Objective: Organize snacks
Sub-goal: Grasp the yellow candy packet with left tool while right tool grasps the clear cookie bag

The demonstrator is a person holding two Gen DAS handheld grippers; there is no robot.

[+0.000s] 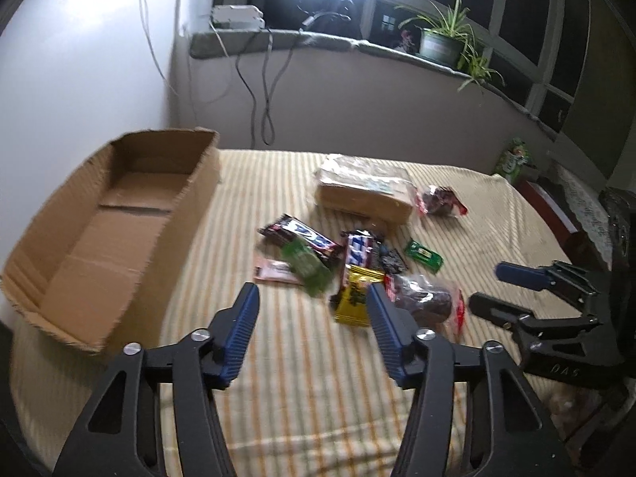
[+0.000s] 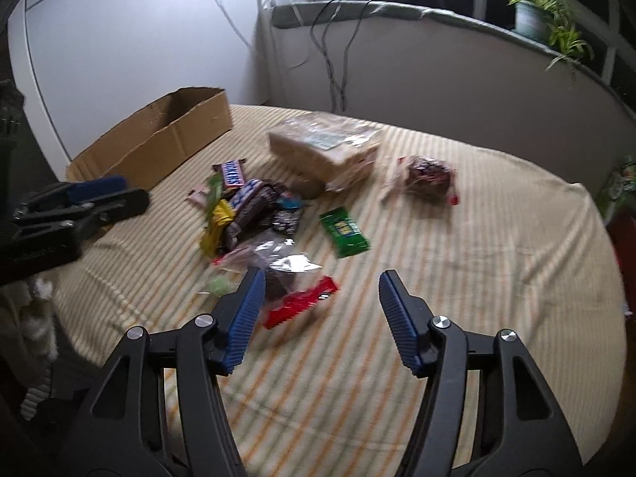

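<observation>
Snacks (image 1: 353, 266) lie in a loose heap near the middle of the striped yellow-and-cream bedspread (image 1: 318, 377), just ahead of my left claw (image 1: 312, 302), whose blue-padded jaws are spread wide with nothing between them. In the right wrist view one dark bar (image 2: 232, 173) reads "SNICKERS" in part, and a second wrapper (image 2: 248, 198) beside it carries the same white-and-blue lettering; the rest of the print is too blurred to read. A yellow packet (image 1: 355, 294) sits at the near edge of the heap, a green packet (image 2: 345, 232) lies apart at 3 o'clock of it, and a red wrapper (image 2: 302, 306) rests just beside the left finger of my right claw (image 2: 320, 288), which is likewise spread apart and holding nothing. At 12 o'clock of the heap stands a clear-wrapped tan package (image 1: 363, 192), with a small dark bag trimmed in red (image 1: 439, 200) near its right side. An open-topped cardboard box (image 1: 107, 234) stands at 9 o'clock of the heap, against the white wall. My right claw's black body shows faint letters, "DAS" (image 1: 564, 371), in the left wrist view. A potted plant (image 1: 443, 41) stands on the window ledge.
</observation>
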